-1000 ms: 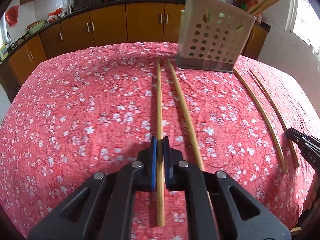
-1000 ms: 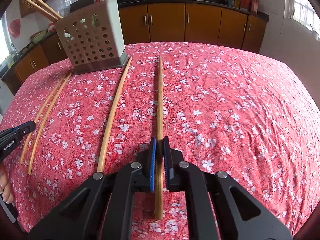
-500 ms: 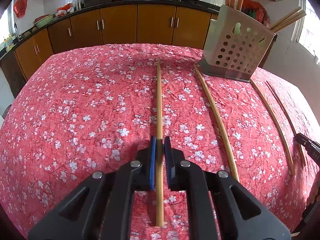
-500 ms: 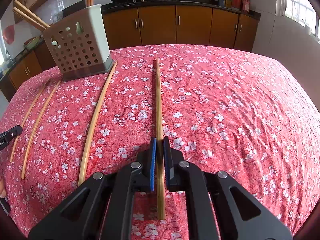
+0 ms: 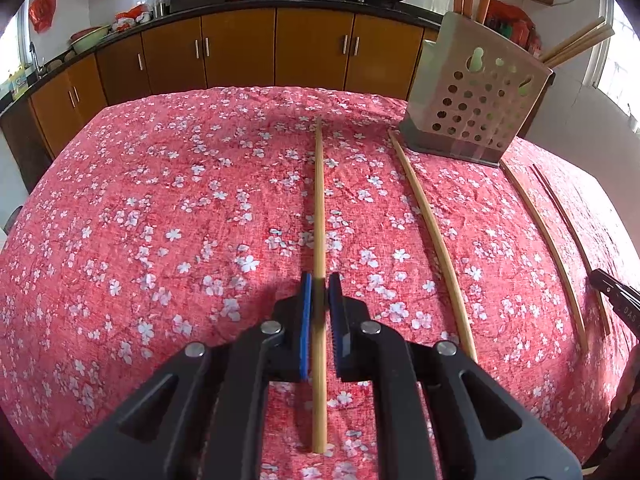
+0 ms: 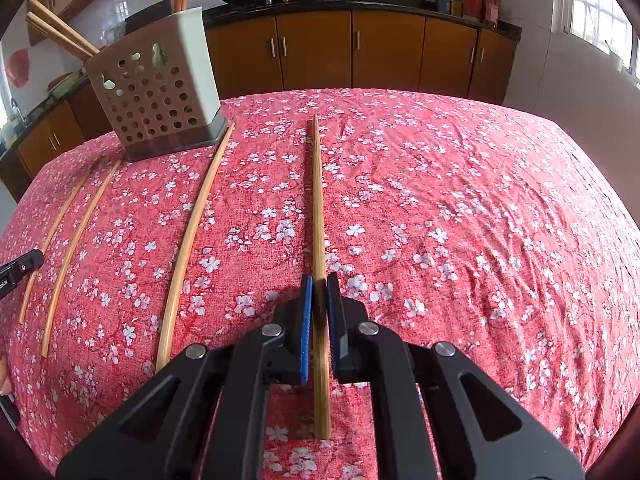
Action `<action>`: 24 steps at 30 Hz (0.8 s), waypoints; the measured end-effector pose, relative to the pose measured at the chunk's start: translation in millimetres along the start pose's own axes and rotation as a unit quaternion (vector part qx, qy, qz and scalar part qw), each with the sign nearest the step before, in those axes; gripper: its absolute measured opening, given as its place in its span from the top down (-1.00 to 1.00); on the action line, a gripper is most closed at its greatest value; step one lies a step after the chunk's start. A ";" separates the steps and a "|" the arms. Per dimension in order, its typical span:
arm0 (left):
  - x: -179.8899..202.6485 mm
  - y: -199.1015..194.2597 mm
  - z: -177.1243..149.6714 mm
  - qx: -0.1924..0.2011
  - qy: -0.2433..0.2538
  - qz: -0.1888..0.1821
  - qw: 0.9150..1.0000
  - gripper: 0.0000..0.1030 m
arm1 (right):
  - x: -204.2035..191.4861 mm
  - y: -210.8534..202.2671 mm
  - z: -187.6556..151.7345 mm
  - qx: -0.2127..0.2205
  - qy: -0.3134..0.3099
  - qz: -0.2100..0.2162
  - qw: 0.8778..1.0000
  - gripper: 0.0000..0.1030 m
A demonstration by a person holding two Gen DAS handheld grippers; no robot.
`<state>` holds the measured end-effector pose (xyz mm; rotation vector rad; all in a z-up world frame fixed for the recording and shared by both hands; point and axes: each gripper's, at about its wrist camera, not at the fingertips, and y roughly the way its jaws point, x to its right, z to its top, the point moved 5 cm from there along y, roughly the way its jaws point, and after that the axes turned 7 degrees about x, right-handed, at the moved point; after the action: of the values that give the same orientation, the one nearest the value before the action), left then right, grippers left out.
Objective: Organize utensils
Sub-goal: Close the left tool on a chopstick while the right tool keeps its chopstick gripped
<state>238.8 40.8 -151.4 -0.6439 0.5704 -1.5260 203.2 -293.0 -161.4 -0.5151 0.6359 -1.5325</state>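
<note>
My left gripper point(image 5: 319, 280) is shut on a long bamboo chopstick point(image 5: 319, 208) that points straight ahead over the red floral tablecloth point(image 5: 160, 220). My right gripper point(image 6: 319, 280) is shut on another chopstick point(image 6: 318, 208) in the same way. A perforated utensil holder point(image 5: 476, 112), also seen in the right wrist view point(image 6: 156, 100), stands at the far side with several chopsticks in it. One loose chopstick point(image 5: 432, 236) lies to the right of my left gripper, and another point(image 6: 192, 236) lies to the left of my right gripper.
Two more sticks point(image 5: 540, 240) lie past the holder in the left wrist view, near the right gripper's tip point(image 5: 616, 300). The left gripper's tip point(image 6: 20, 270) shows at the left edge. Brown kitchen cabinets point(image 5: 240, 52) stand behind the table.
My left gripper has shifted left with its chopstick, so the neighbouring loose chopstick and the holder now sit further right in its view. The right gripper has hardly moved.
</note>
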 end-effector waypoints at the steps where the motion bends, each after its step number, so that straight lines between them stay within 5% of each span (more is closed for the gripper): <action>1: 0.4 0.4 0.2 0.000 0.000 0.000 1.000 0.79 | -0.6 0.0 0.1 0.000 0.000 0.000 1.000 0.83; 24: 1.8 -3.7 -2.9 -0.001 0.018 0.006 1.000 0.79 | -0.9 -2.9 1.6 -0.001 0.000 0.005 1.000 0.83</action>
<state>234.1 39.1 -150.8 -0.6130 0.6021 -1.5286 202.1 -292.2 -158.2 -0.5113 0.6392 -1.5232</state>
